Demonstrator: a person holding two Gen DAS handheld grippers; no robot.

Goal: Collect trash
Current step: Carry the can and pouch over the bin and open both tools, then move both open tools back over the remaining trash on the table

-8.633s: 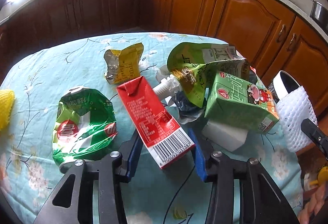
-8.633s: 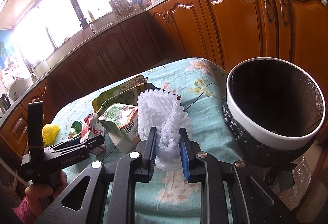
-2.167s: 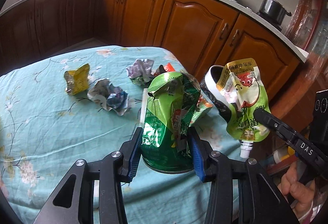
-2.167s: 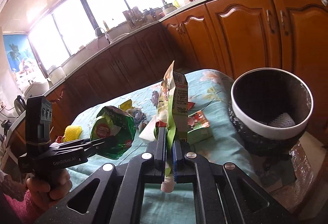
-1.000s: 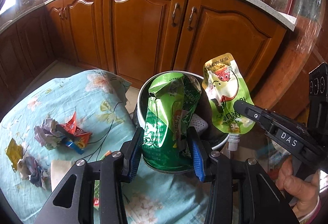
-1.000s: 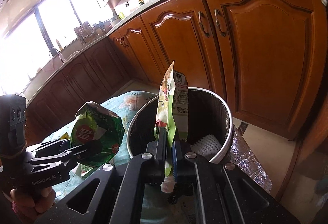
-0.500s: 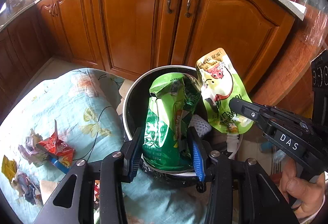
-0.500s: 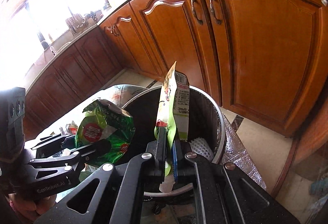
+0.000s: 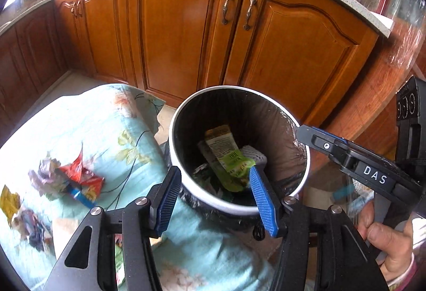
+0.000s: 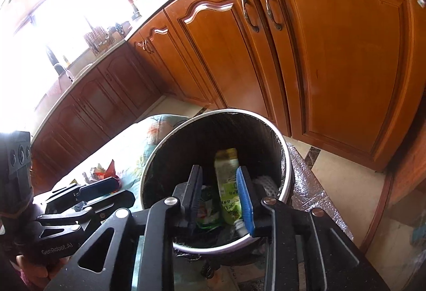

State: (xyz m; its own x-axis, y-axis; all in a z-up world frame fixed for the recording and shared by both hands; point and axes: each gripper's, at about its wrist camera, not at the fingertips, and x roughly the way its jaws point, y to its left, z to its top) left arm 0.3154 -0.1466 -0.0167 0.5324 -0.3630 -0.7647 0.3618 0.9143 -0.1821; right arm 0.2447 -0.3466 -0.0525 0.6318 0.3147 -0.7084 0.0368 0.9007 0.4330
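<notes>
— Wrappers [image 9: 68,180] lie on the table [image 9: 111,136], left of your open, empty left gripper [image 9: 213,198].
— How do they handle?
— Likely light and crinkly; pinch the bunched middle. Your right gripper [image 10: 219,200] gapes over the bin [image 10: 283,155].

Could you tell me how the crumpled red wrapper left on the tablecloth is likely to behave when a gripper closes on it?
The red wrapper looks like thin, creased foil, so it will probably crush flat and weigh very little. Its glossy surface may slip, so pinching a fold seems wiser. It lies against other crumpled scraps, which could drag along.
</notes>
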